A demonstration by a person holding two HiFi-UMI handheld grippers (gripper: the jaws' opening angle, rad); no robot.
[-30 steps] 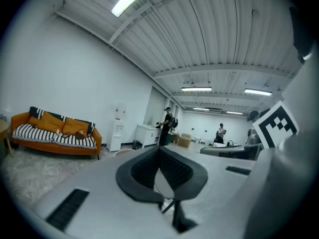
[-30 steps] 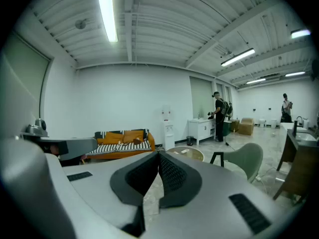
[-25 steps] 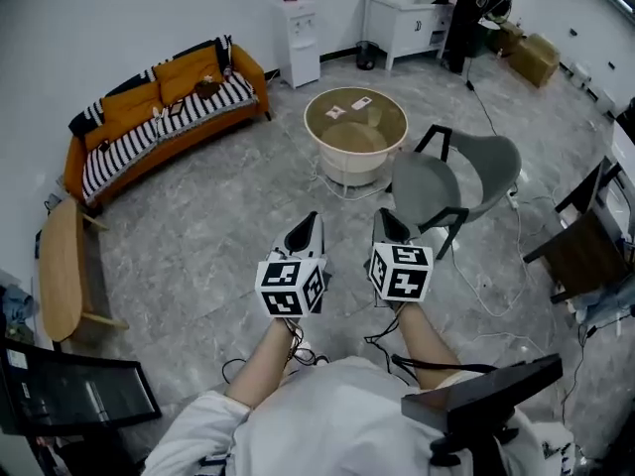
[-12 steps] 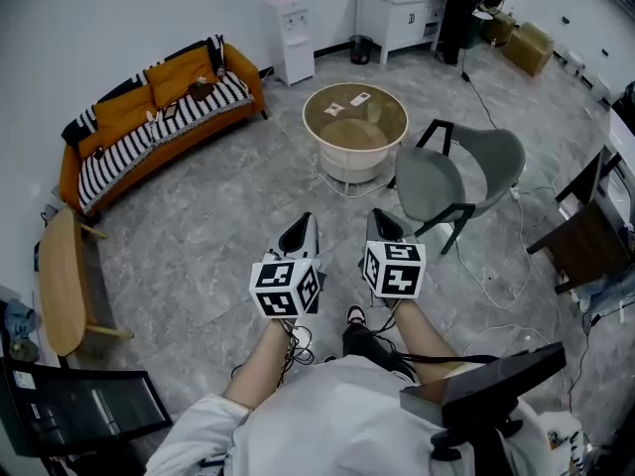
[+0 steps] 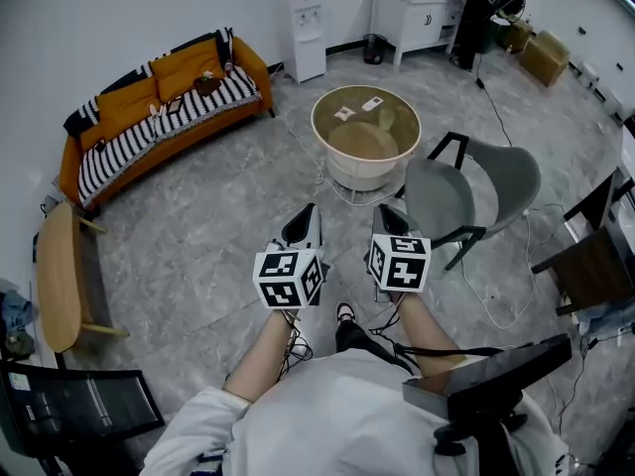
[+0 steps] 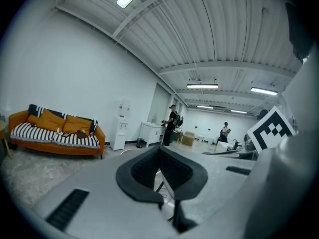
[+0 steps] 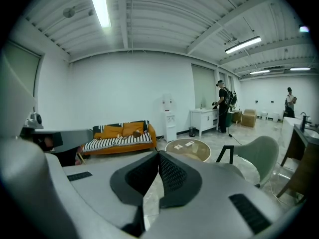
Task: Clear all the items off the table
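Observation:
A round low table (image 5: 359, 144) with a tan top stands ahead on the grey floor. On it lie two small white cards (image 5: 343, 113) (image 5: 373, 103) and a small clear item (image 5: 387, 119). My left gripper (image 5: 310, 214) and right gripper (image 5: 383, 216) are held side by side in the air, well short of the table. Both are shut with nothing between the jaws. The left gripper view shows its pads (image 6: 172, 171) pressed together. In the right gripper view the jaws meet too, with the table (image 7: 188, 148) beyond them.
A grey chair (image 5: 474, 188) stands just right of the table. An orange sofa (image 5: 159, 107) lines the far left wall, with a wooden bench (image 5: 60, 271) nearer. A water dispenser (image 5: 306, 33), a white cabinet (image 5: 412, 18) and a person (image 5: 478, 10) are at the back. Cables (image 5: 496, 300) trail over the floor.
The person has stepped forward across the floor with both grippers held out in front. A shoe has come into view beneath them. Both pairs of jaws stayed shut.

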